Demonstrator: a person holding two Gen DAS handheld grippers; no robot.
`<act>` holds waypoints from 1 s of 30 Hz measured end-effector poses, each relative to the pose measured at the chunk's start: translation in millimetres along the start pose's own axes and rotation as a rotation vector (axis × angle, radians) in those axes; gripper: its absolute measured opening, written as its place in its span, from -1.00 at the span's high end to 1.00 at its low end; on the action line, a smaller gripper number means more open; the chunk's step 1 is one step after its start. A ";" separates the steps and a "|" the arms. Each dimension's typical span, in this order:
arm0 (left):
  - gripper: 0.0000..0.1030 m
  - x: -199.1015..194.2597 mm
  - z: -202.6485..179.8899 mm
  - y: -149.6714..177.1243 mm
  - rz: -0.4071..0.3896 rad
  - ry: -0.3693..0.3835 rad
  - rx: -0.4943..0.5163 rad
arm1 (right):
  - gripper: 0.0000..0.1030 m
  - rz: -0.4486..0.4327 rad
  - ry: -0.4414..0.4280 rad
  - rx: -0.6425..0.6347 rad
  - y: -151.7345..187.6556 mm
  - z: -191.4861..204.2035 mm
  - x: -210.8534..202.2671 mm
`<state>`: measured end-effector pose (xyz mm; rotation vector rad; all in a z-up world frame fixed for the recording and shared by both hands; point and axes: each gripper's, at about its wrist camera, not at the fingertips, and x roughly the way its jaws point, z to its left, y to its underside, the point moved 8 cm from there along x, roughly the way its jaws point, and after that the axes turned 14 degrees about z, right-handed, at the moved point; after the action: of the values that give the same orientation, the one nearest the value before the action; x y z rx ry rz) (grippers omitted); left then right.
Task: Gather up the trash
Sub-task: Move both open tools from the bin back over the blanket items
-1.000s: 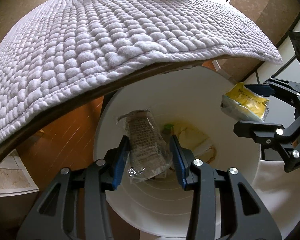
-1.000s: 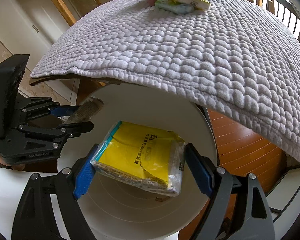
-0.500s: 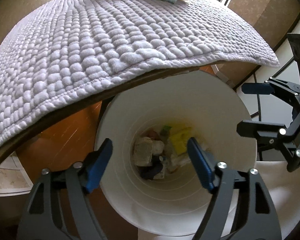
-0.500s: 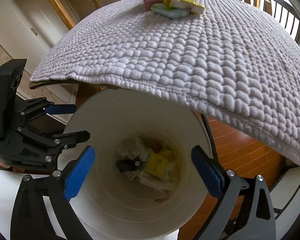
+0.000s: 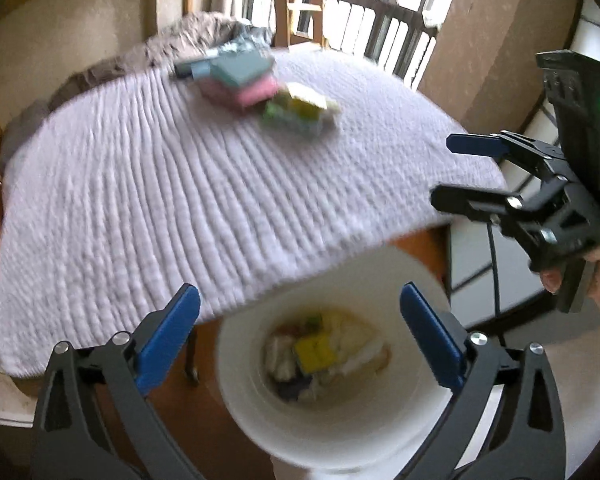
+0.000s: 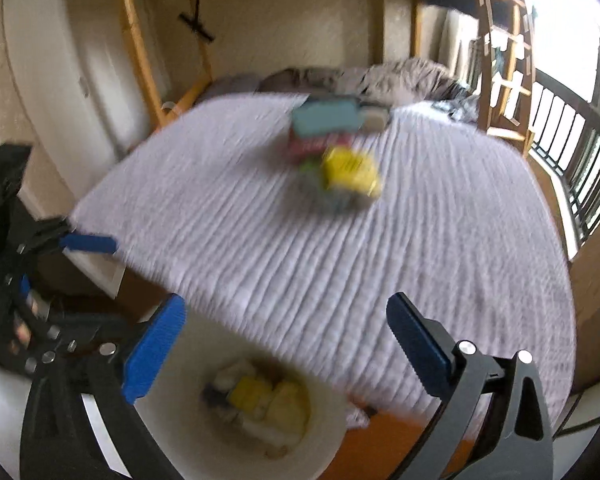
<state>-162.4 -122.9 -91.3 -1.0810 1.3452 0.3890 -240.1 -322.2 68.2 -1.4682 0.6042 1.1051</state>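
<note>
So both grippers are hovering empty over the white trash bin point(image 5: 416, 432). The left gripper point(image 5: 300, 336) is still spreading its jaws with nothing between them, and the right gripper point(image 6: 286, 344) is standing wide open too, nothing held. The dropped wrappers point(image 5: 320, 352) are lying at the bottom of the bin, right under the left gripper's fingertips.

What's left is sitting far ahead of both grippers on the quilted lilac cover point(image 5: 180, 184): a yellow packet point(image 6: 350, 172) touching a stack of teal and pink pads point(image 5: 240, 80). Too blurry to say which of that is actually trash, so my guess is the risk is grabbing the wrong thing, or snagging the bumpy cover with a fingertip. The cover's edge is overhanging the bin rim, so a low reach forward could be catching it.
</note>
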 end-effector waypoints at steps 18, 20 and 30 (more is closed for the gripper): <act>-0.97 -27.7 14.1 -136.3 -0.160 -0.195 0.021 | -0.92 0.052 -0.056 0.151 -96.4 -50.8 71.4; -0.96 -24.8 19.5 -153.2 -0.162 -0.220 0.040 | -0.92 0.063 -0.052 0.159 -97.7 -52.4 82.6; -0.56 21.2 10.3 -205.7 -0.078 -0.303 0.189 | -0.90 0.064 -0.024 0.158 -114.2 -55.7 106.9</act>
<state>7.6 -223.8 -29.9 -0.8749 1.0450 0.3448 -80.5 -327.0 22.7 -1.3058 0.7101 1.0973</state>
